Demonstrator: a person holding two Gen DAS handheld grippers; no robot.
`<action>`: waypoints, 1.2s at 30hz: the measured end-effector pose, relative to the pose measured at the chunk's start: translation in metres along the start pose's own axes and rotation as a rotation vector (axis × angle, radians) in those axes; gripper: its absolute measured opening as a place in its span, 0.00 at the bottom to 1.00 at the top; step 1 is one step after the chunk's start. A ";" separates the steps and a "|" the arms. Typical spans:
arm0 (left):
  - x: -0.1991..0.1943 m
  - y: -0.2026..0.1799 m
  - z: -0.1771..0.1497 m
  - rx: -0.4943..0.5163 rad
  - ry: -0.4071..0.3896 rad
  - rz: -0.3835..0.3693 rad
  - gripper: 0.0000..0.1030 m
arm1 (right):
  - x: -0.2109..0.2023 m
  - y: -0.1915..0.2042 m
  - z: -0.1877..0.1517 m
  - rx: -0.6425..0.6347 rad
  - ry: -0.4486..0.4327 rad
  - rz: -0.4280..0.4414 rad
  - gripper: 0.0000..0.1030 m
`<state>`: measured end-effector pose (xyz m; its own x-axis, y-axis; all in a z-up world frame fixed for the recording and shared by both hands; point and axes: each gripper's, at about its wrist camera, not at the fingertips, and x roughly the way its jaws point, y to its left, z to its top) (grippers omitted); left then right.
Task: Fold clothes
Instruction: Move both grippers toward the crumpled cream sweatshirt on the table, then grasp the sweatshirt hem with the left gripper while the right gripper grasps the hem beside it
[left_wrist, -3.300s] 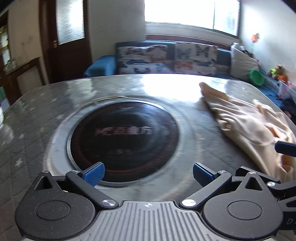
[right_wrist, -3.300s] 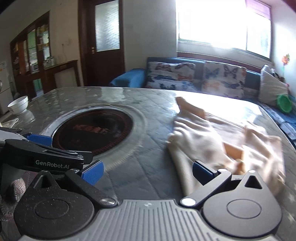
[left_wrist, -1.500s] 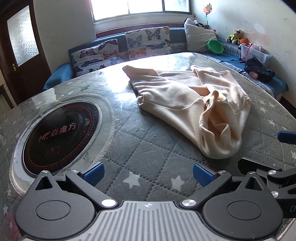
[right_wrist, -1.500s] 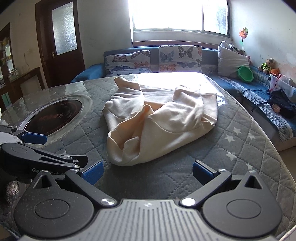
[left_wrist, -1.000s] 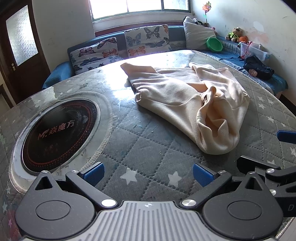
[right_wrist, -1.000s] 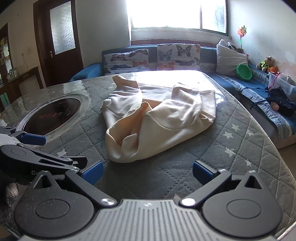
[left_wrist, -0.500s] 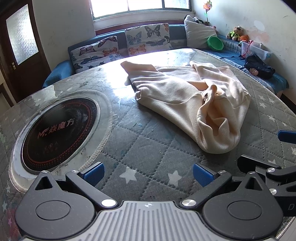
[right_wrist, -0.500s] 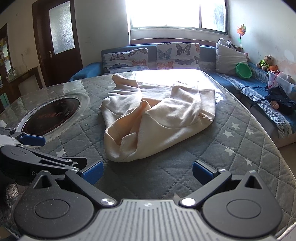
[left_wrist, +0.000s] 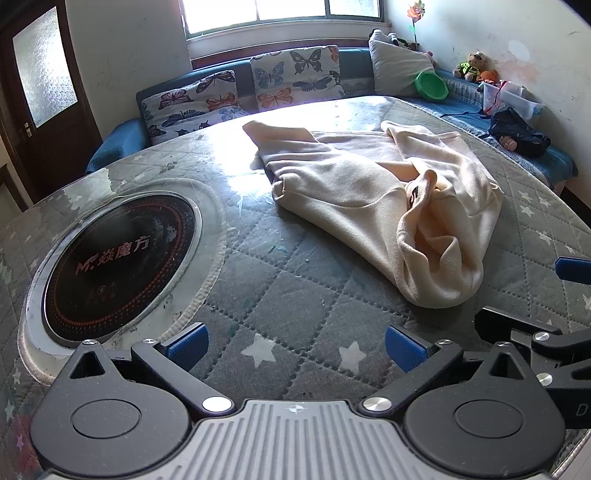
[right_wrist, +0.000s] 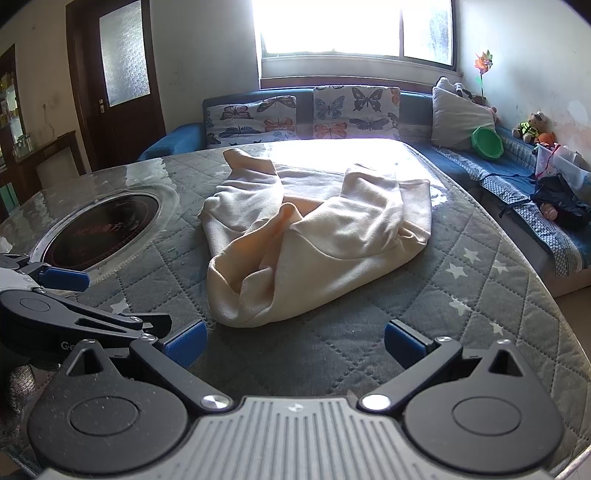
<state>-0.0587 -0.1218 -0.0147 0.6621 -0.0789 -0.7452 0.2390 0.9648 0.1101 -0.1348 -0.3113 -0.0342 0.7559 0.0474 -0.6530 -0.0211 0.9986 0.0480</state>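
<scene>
Both grippers, left (left_wrist: 295, 341) and right (right_wrist: 293, 341), stay spread wide, empty; cream garment (right_wrist: 314, 236) lies crumpled, unmoved.

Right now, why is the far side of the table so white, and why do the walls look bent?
In the right wrist view, the window is blown out and glares off the table beyond the cream garment. In the left wrist view, a paler glare patch lies left of the garment. Both fisheye views curve straight edges; both are sharp.

Round black cooktop (left_wrist: 118, 266) set into the table showed a red "M" logo with Chinese characters "焱魔方", left gripper's (right_wrist: 122, 325) black arm read only "Ge"
</scene>
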 end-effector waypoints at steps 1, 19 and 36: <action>0.000 0.000 0.000 0.000 0.000 0.000 1.00 | 0.000 0.000 0.000 -0.001 0.000 0.000 1.00; 0.004 0.003 0.006 -0.002 0.001 0.001 1.00 | 0.004 0.001 0.007 -0.018 0.004 -0.002 1.00; 0.012 0.011 0.019 -0.013 -0.003 -0.002 1.00 | 0.015 -0.006 0.019 -0.015 0.012 -0.002 1.00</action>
<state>-0.0348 -0.1168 -0.0095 0.6637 -0.0816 -0.7435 0.2313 0.9677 0.1003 -0.1112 -0.3167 -0.0296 0.7481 0.0454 -0.6620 -0.0295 0.9989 0.0352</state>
